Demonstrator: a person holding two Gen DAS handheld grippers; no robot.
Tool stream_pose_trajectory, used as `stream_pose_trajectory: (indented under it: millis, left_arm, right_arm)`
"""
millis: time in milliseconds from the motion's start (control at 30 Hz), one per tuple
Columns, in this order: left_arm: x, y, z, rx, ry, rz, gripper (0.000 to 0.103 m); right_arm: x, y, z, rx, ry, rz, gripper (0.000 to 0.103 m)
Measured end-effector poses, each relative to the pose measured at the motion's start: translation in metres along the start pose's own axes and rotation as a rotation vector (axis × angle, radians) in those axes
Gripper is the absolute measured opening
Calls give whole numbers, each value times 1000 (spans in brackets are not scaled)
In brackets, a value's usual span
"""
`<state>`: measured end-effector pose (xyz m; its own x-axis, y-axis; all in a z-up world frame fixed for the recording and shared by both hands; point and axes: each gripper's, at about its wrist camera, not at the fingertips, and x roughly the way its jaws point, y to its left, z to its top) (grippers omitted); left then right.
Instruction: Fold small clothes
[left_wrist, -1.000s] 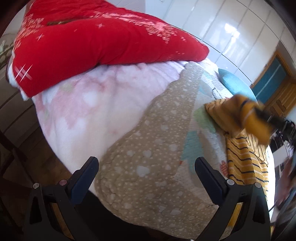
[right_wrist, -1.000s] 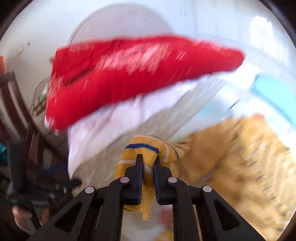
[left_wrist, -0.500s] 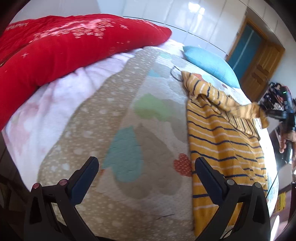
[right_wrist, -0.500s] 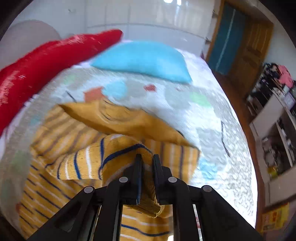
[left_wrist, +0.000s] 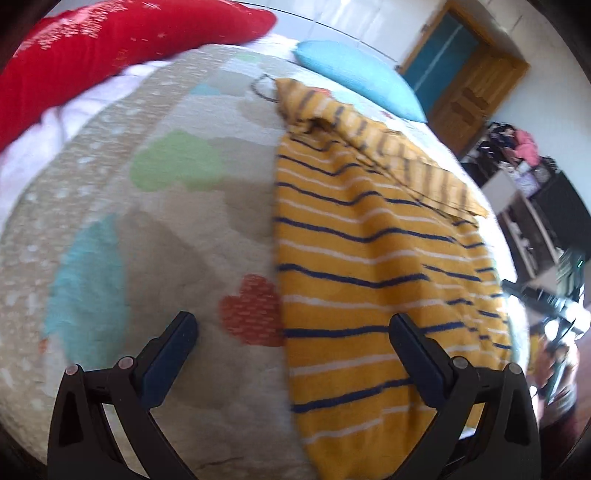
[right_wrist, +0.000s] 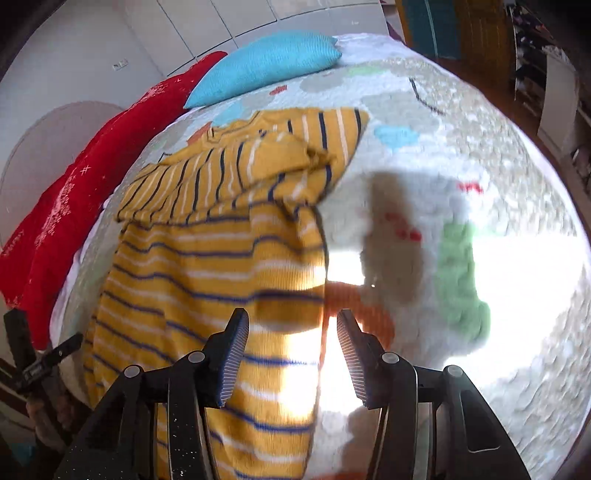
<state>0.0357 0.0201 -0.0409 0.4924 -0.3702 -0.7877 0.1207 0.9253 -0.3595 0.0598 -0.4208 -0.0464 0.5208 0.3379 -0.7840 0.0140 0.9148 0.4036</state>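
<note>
While both grippers' fingers (left_wrist: 413, 347) stand apart, striped sweater (right_wrist: 221, 251) lies flat, only right view (right_wrist: 291, 332) shows sunlit patch.

Yellow knit sweater with navy and white stripes (right_wrist: 207, 266) lies on patterned quilted bedspread (right_wrist: 461, 155); turquoise pillow (right_wrist: 266, 62) behind it, red blanket (right_wrist: 66, 206) to its left.

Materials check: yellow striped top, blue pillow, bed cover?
Yellow striped top: soft knit, probably cotton jersey; matte, drapes and creases. Blue pillow: matte woven or knitted cover, weave too blurred to tell. Patterned bed cover: quilted or pebbled fabric, bumpy stitched surface.
</note>
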Motion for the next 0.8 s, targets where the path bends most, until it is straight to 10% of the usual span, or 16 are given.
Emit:
stream_pose_trajectory:
  millis: [267, 367, 400, 433, 800]
  left_arm:
    - [11, -33, -25, 11, 14, -127, 92]
    - [14, -45, -31, 36, 42, -52, 19]
    - [16, -43, -28, 12, 68, -48, 7]
    - [14, -39, -27, -16, 78, -64, 7]
    - [-57, -10, -43, -32, 13, 9, 7]
  right_arm:
    - [5, 22, -105, 86, -86, 310, 56]
    - [6, 36, -130, 121, -130, 350, 50]
    - [7, 40, -135, 127, -132, 338, 32]
    - [8, 42, -136, 132, -123, 314, 13]
    - [-35, 36, -165, 111, -47, 321, 7]
